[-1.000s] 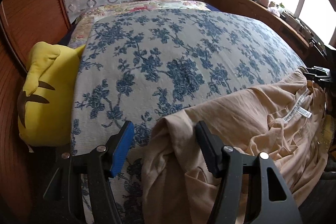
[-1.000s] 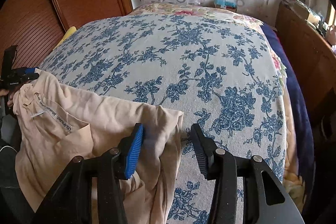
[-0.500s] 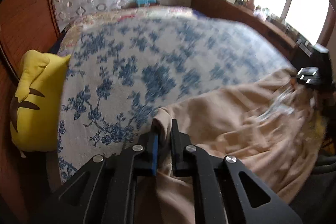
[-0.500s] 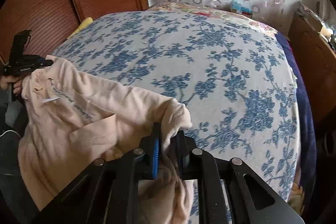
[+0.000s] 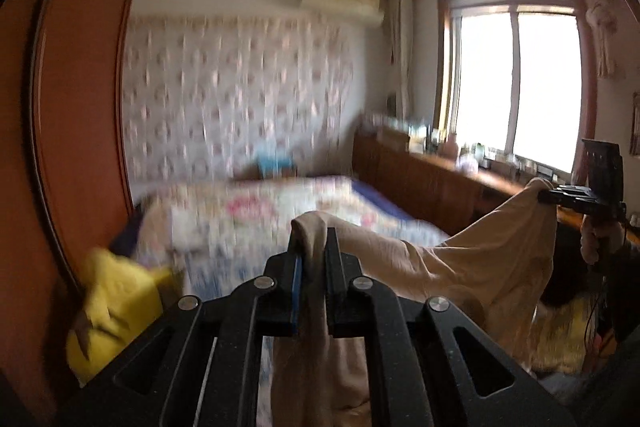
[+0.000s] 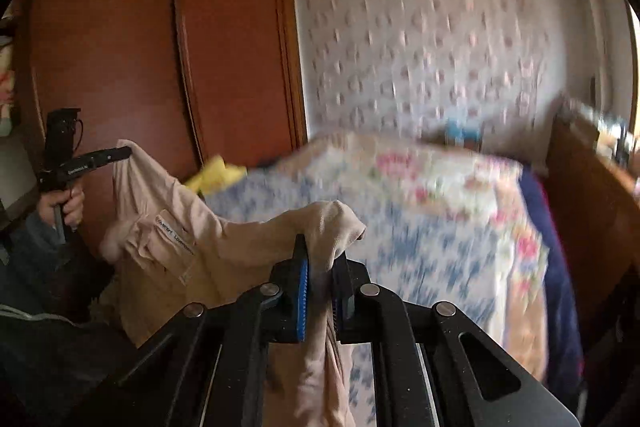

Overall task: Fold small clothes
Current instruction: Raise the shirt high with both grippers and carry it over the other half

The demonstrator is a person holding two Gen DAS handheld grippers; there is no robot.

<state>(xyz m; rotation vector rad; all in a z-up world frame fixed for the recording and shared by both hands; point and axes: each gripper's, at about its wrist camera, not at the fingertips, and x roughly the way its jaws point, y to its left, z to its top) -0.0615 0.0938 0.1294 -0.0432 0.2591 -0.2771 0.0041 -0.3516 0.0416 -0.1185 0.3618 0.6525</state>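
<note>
A beige garment (image 5: pixel 460 263) hangs in the air between my two grippers, above the near end of the bed. My left gripper (image 5: pixel 312 255) is shut on one top corner of it. My right gripper (image 6: pixel 320 251) is shut on the other top corner. In the right wrist view the garment (image 6: pixel 168 227) shows a white neck label facing me, and the left gripper (image 6: pixel 120 153) grips its far corner. In the left wrist view the right gripper (image 5: pixel 548 195) holds the far corner. The cloth sags between the two corners.
The bed with a blue floral cover (image 6: pixel 420 235) lies below and ahead. A yellow plush pillow (image 5: pixel 116 311) sits at its left edge beside a wooden wardrobe (image 6: pixel 160 59). A wooden ledge with small items (image 5: pixel 460 167) runs under the window (image 5: pixel 516 83) on the right.
Both grippers closed on the garment's corners and lifted it off the bed. Both cameras now tilt up toward the wall and window.
</note>
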